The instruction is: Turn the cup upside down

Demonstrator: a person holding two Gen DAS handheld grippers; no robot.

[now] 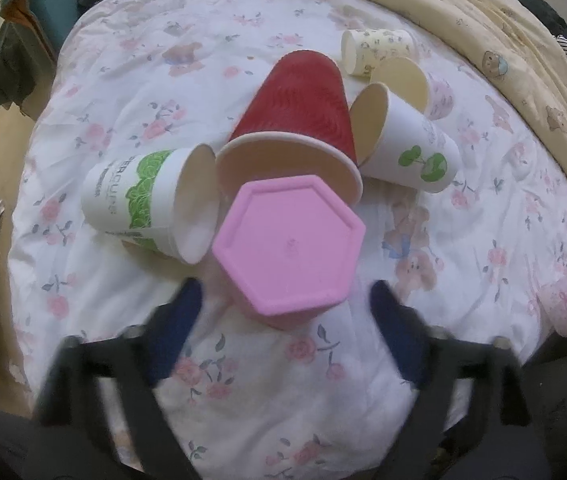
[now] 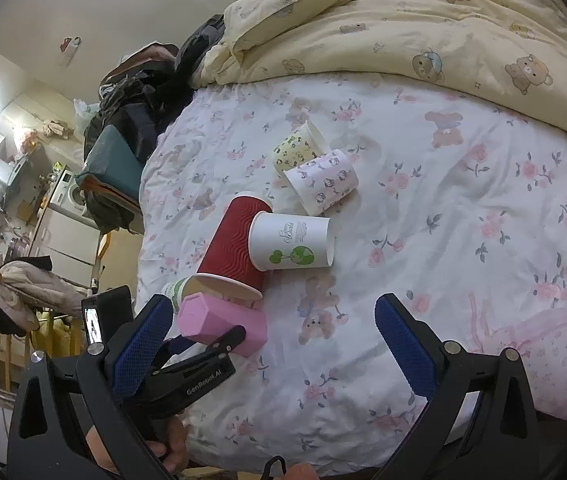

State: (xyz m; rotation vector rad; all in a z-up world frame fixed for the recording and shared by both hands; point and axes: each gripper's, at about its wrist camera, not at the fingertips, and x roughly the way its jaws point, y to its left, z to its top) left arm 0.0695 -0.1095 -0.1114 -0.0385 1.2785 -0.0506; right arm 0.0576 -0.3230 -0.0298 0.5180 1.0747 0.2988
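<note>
A pink hexagonal cup (image 1: 289,246) stands upside down on the floral bedsheet (image 1: 131,92), its flat base toward the left wrist camera. My left gripper (image 1: 285,300) is open, its blue fingers apart on either side of the cup's near end and not touching it. In the right wrist view the pink cup (image 2: 223,326) sits at lower left with the left gripper's black finger (image 2: 219,346) beside it. My right gripper (image 2: 273,322) is open and empty above the sheet, to the right of the cup.
Paper cups lie on their sides behind the pink cup: a red ribbed one (image 1: 299,116), a green-banded white one (image 1: 151,204), a white one with a green globe (image 1: 411,144), and two small patterned ones (image 2: 311,168). A yellow bear quilt (image 2: 423,24) is bunched at the back. A pink pouch (image 2: 535,344) lies right.
</note>
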